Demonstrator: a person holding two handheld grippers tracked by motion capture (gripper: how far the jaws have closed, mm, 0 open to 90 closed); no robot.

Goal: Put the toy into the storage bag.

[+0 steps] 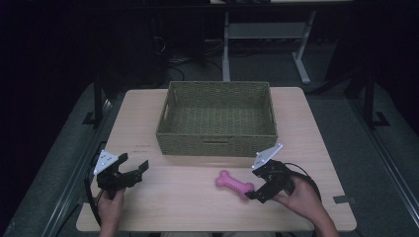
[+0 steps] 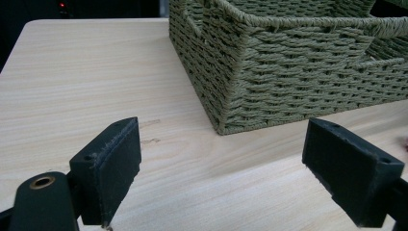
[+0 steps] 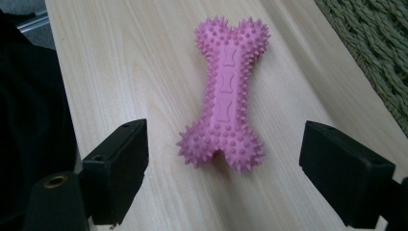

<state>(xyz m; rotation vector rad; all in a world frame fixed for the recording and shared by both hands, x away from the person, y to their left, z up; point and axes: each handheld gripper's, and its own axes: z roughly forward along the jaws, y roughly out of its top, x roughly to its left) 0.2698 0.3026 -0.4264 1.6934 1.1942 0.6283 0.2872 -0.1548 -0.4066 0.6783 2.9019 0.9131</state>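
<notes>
A pink spiky bone toy (image 1: 234, 184) (image 3: 225, 96) lies flat on the light wooden table (image 1: 183, 207), just in front of the woven green basket (image 1: 217, 117) (image 2: 288, 72). My right gripper (image 1: 257, 190) (image 3: 223, 178) is open, its jaws on either side of the bone's near end without touching it. At the table's front left, my left gripper (image 1: 136, 170) (image 2: 223, 178) is open and holds nothing, pointing toward the basket's front left corner.
The basket stands at the back middle of the table and looks empty. Bare tabletop lies between the two grippers. Beyond the table are dark floor, cables and a white table frame (image 1: 267, 34).
</notes>
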